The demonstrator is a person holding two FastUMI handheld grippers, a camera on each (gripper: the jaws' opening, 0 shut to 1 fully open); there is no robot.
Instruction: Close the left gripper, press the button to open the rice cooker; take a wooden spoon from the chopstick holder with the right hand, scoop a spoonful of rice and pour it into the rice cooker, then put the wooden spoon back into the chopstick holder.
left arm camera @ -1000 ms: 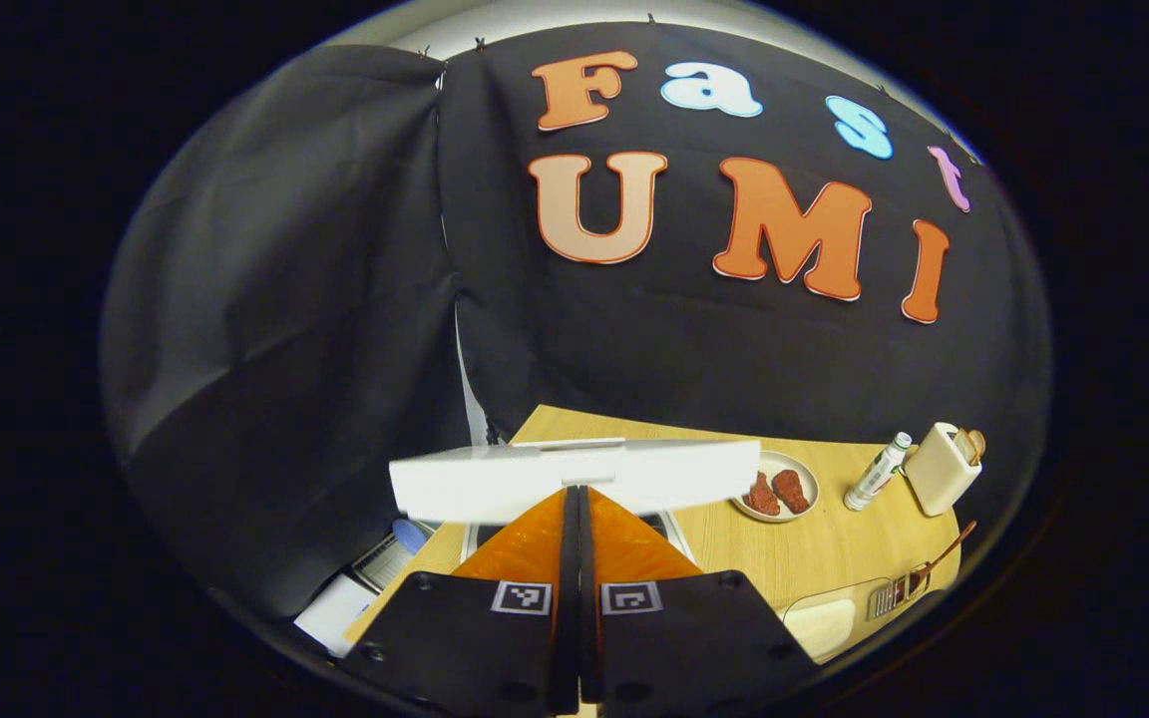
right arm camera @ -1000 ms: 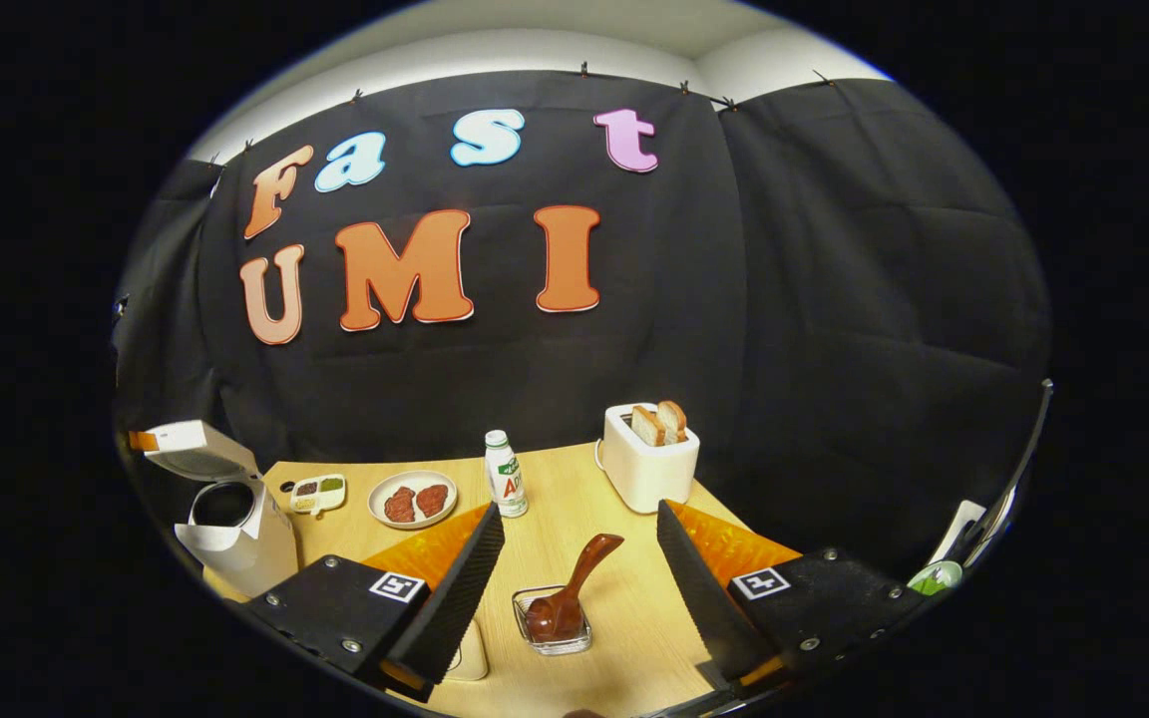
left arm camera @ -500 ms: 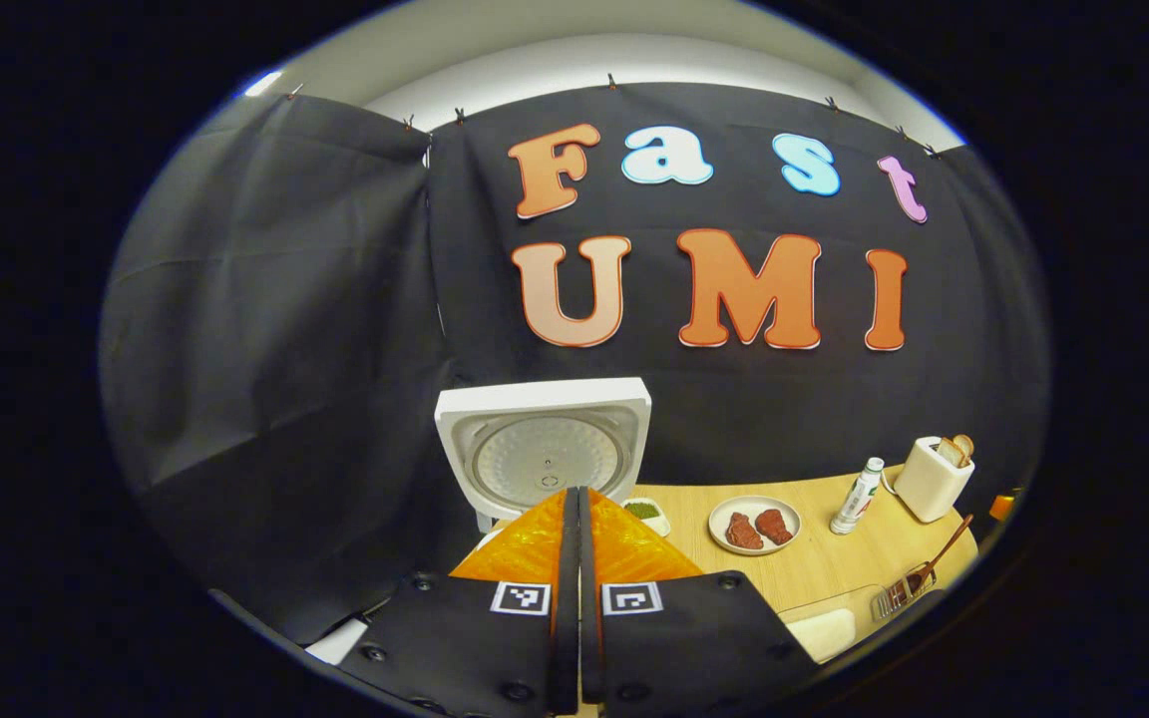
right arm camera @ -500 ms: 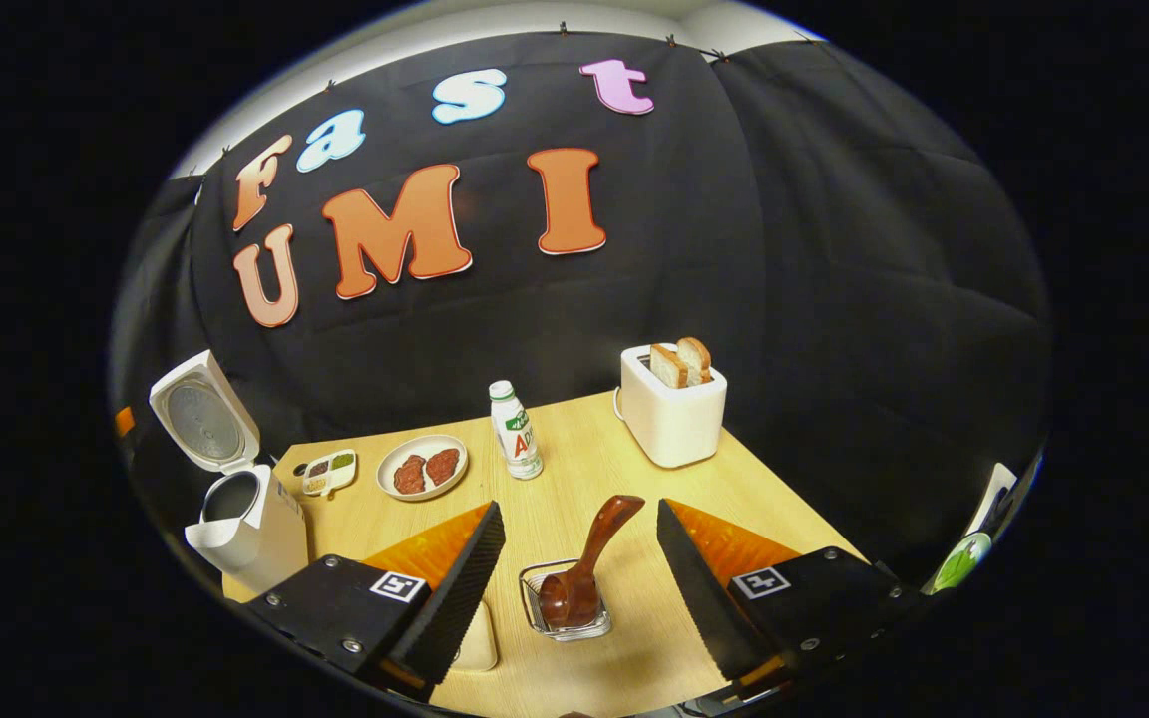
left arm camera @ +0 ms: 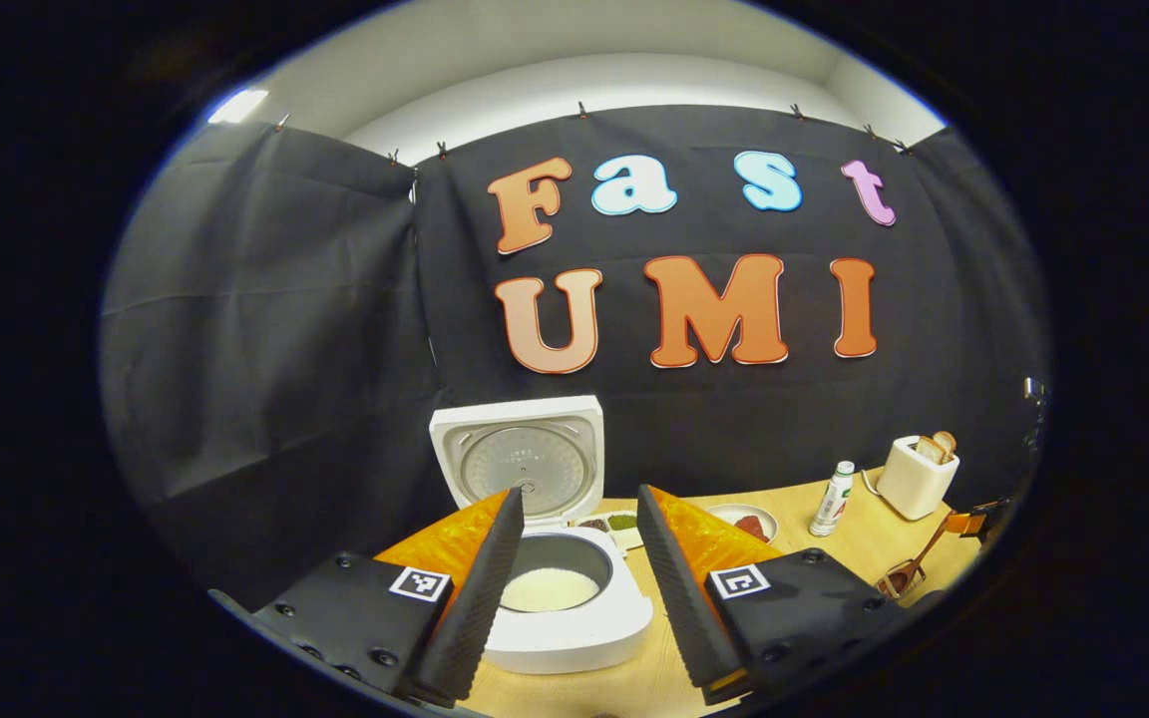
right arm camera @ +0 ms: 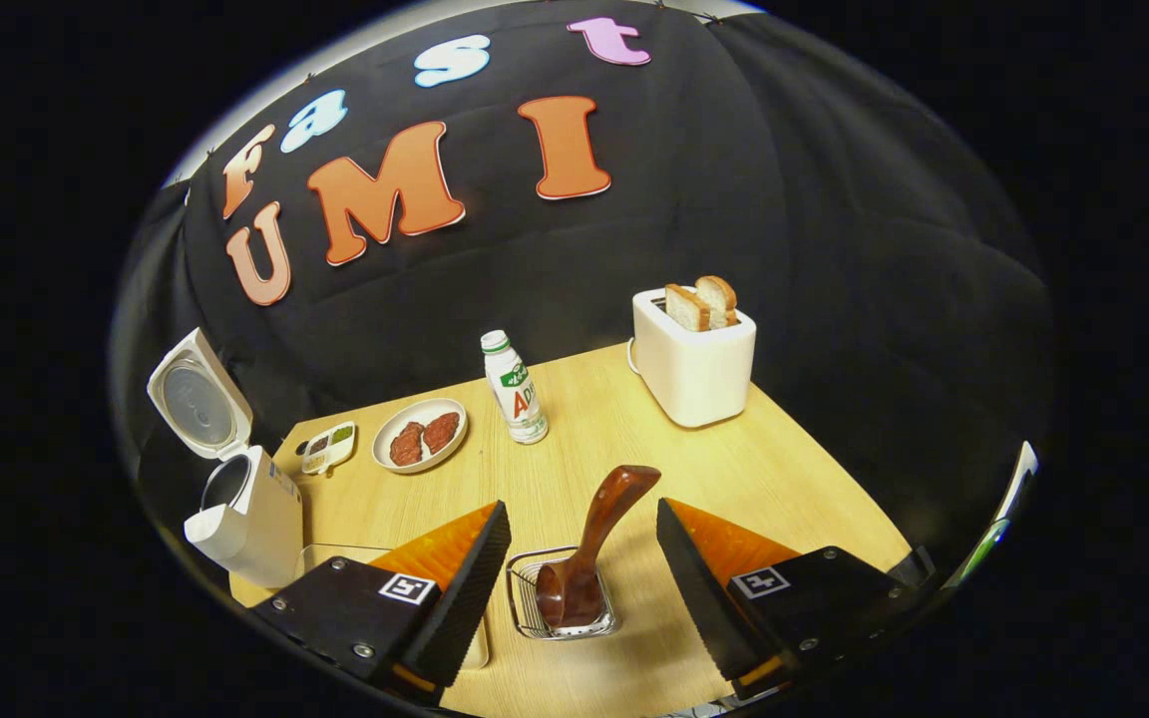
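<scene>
Right hand-held gripper (right arm camera: 582, 563) jaws wide apart, spoon (right arm camera: 589, 548) upright in holder (right arm camera: 560, 598) between its fingers (untouched), left hand-held gripper (left arm camera: 570, 553) also spread, facing lid-up cooker (left arm camera: 555, 558) with rice (left arm camera: 547, 590), on desk (right arm camera: 734, 469).

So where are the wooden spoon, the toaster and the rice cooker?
wooden spoon (right arm camera: 602, 524), right gripper view, on its handle.
toaster (right arm camera: 696, 371), right gripper view, on its front wall.
rice cooker (left arm camera: 574, 628), left gripper view, on its front rim.

Even overhead light, soft shadows on the table (right arm camera: 714, 469); sharp focus, edges bowed, perhaps slightly dim.
</scene>
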